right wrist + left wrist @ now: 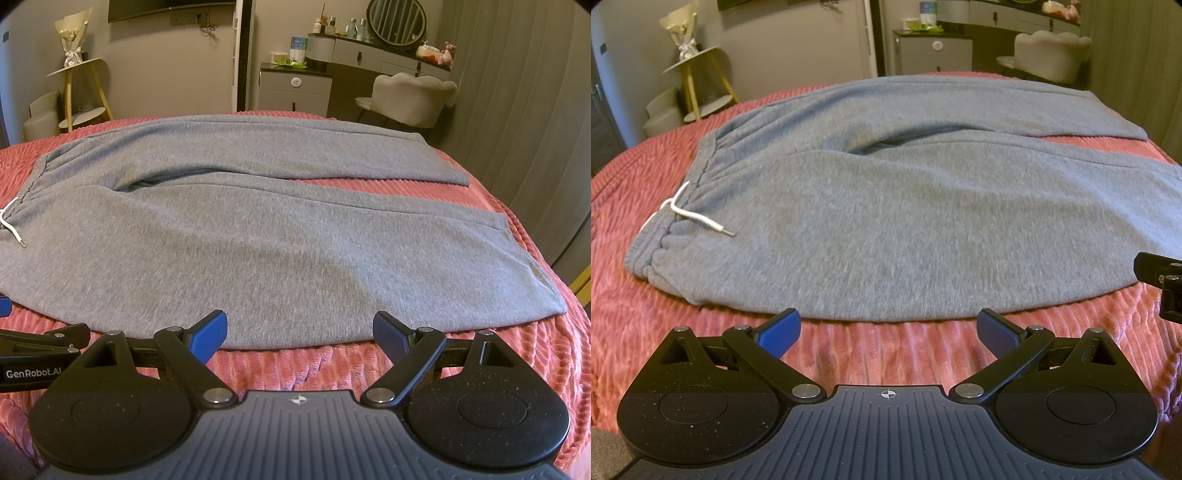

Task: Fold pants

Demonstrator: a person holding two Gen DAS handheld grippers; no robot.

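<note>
Fingers: both pairs spread apart, empty, at the near edge of the pants [280, 236].
Pants: flat on the pink bed [635, 332], legs apart.
Grip: left gripper [888, 326] near waistband, right gripper [300, 326] toward the hem; pinch only the near leg's edge, lift evenly.

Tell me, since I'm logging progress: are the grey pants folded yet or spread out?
Spread out. The grey pants lie flat on the pink bedspread, both legs apart, unstacked.
</note>
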